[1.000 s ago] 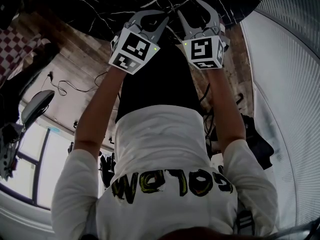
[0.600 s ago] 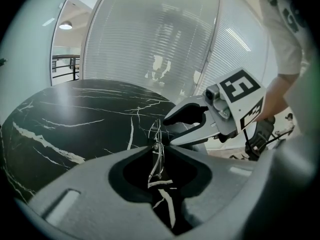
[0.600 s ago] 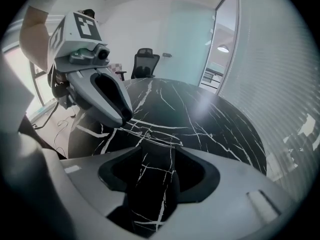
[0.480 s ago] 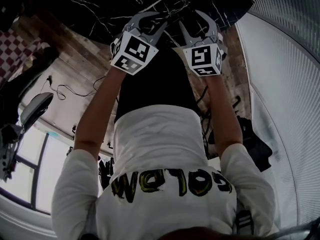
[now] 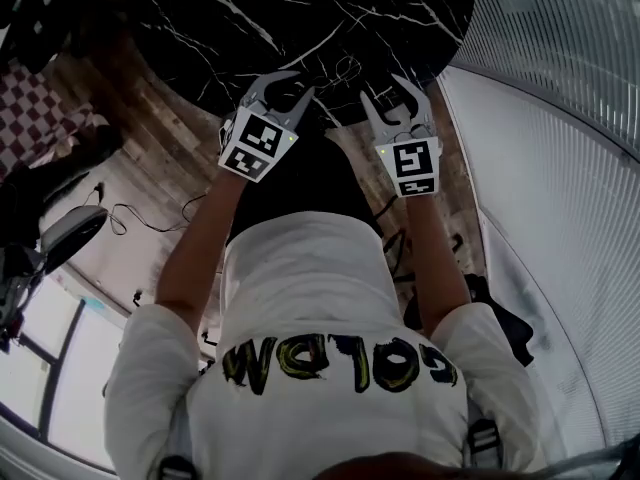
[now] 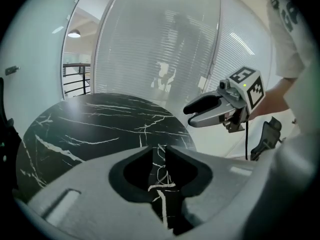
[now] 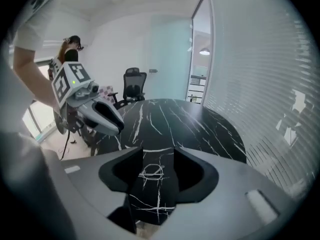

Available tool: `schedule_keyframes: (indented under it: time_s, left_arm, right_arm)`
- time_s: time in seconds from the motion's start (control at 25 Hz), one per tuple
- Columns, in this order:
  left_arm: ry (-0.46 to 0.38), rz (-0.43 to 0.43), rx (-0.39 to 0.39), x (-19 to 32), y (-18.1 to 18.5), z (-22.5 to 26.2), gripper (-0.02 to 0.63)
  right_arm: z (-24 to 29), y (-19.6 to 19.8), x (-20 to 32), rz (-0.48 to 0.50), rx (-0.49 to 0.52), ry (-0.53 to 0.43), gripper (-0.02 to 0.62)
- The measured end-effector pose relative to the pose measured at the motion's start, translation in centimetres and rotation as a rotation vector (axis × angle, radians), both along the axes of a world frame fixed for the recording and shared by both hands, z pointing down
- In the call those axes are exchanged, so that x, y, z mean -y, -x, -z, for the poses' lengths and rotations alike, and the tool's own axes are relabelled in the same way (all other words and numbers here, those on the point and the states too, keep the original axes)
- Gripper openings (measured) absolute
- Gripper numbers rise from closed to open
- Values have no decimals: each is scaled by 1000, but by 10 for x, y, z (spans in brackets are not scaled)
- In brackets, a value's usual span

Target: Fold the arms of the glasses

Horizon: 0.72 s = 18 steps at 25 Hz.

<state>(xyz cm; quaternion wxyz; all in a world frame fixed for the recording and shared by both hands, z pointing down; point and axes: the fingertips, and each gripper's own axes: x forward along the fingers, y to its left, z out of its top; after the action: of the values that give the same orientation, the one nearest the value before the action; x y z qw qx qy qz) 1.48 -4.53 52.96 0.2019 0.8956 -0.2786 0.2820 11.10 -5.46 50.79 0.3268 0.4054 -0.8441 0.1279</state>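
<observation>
Round black marble table (image 5: 250,18) with white veins; wooden floor (image 5: 150,118) on one side, ribbed glass wall (image 5: 560,118) on other. Person in white shirt (image 5: 320,288) holds both tools over near table edge. Left gripper (image 5: 300,83): jaws slightly apart, narrow gap, nothing between. Right gripper (image 5: 380,88): jaws spread wider, empty. Glasses (image 7: 152,172), thin wire frame, lie on tabletop near edge, seen through right gripper's gap, untouched. Arm position too fine to tell.

Two claws (image 5: 288,83) (image 5: 385,88), one table (image 5: 200,18), one pair of glasses (image 5: 345,68)
</observation>
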Motion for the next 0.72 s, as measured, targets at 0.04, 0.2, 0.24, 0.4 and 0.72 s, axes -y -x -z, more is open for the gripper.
schedule_keyframes:
  time_s: [0.04, 0.2, 0.24, 0.4, 0.72]
  left_arm:
    - [-5, 18, -11, -2, 3, 11, 78]
    - [-35, 77, -62, -9, 11, 61, 78]
    - [-49, 89, -75, -10, 12, 75, 78]
    - [-118, 133, -107, -14, 13, 127, 78]
    - [-215, 219, -254, -8, 10, 226, 78]
  right_arm:
    - [13, 1, 0, -11, 28, -8, 194]
    - [68, 10, -5, -36, 128, -45, 179]
    - [82, 13, -6, -37, 149, -56, 177]
    - [129, 23, -15, -38, 209, -82, 175]
    - [222, 43, -17, -20, 348, -167, 175]
